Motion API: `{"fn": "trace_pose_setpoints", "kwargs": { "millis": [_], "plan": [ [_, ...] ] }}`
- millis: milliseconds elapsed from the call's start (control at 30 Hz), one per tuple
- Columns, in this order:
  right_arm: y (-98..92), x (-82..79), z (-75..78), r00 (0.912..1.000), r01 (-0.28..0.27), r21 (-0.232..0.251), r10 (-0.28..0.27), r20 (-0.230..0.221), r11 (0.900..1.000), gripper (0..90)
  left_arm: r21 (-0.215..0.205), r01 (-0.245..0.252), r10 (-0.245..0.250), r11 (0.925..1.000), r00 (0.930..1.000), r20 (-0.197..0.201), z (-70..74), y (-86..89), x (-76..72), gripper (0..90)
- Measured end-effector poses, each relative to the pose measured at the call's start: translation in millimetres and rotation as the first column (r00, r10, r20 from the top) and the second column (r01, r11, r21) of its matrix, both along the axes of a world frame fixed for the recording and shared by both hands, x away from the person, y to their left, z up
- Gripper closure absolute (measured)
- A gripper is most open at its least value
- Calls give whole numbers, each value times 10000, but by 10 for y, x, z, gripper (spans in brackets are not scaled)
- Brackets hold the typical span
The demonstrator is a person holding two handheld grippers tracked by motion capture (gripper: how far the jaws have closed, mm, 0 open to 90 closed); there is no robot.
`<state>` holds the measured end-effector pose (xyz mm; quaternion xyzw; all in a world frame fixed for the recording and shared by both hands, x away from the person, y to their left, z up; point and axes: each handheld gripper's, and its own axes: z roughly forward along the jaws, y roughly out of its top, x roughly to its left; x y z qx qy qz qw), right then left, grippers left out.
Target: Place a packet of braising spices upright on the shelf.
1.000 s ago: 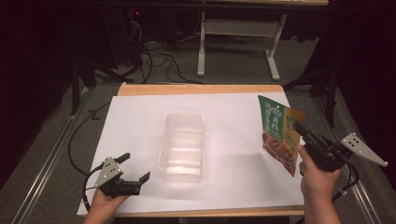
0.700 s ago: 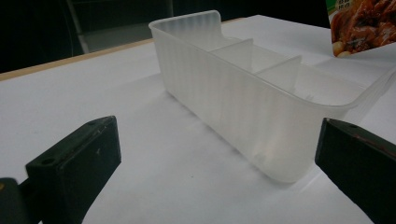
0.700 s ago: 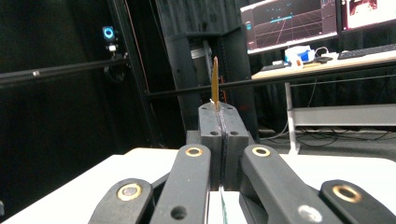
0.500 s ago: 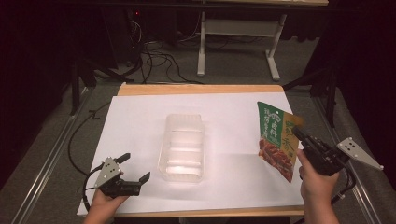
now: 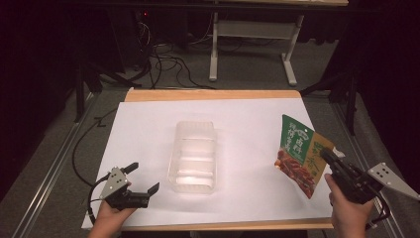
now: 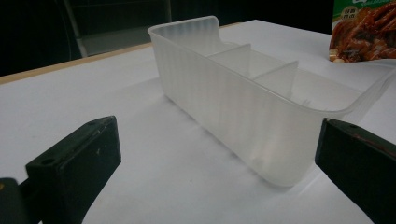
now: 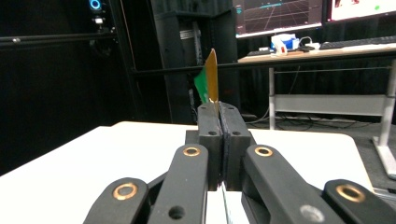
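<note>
A clear plastic tray (image 5: 193,156) with dividers stands at the middle of the white table top (image 5: 247,124); the left gripper view shows its ribbed wall (image 6: 233,112) close ahead. My left gripper (image 5: 143,179) rests near the front left, open, jaws pointing at the tray with nothing between them. My right gripper (image 5: 331,157) at the front right is shut on the edge of a green and orange snack pouch (image 5: 299,153), held upright above the table. In the right gripper view the pouch (image 7: 210,77) stands edge-on out of the pressed jaws.
A wooden strip (image 5: 213,94) edges the far side of the table. Beyond it are a white desk frame (image 5: 252,44) and cables (image 5: 163,54) on the floor. Monitors (image 7: 280,14) stand on a desk in the right gripper view.
My right gripper has carried the pouch slightly lower and toward the left. The left gripper and the tray have stayed put.
</note>
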<state>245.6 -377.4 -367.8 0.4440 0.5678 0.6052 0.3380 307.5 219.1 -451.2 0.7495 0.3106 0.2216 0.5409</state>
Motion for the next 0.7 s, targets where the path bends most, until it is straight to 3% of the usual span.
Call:
{"fn": "trace_pose_setpoints", "kwargs": {
  "millis": [267, 700],
  "plan": [
    [-154, -136, -129, 9997, 146, -38, -147, -201, 9999, 857, 0, 50, -50, 10000, 10000, 33, 5, -15, 1, 8],
    [-197, -86, -207, 9983, 142, -223, -155, -569, 9997, 770, 4, 113, -113, 9999, 9999, 3, 1, -25, 6, 8]
  ]
}}
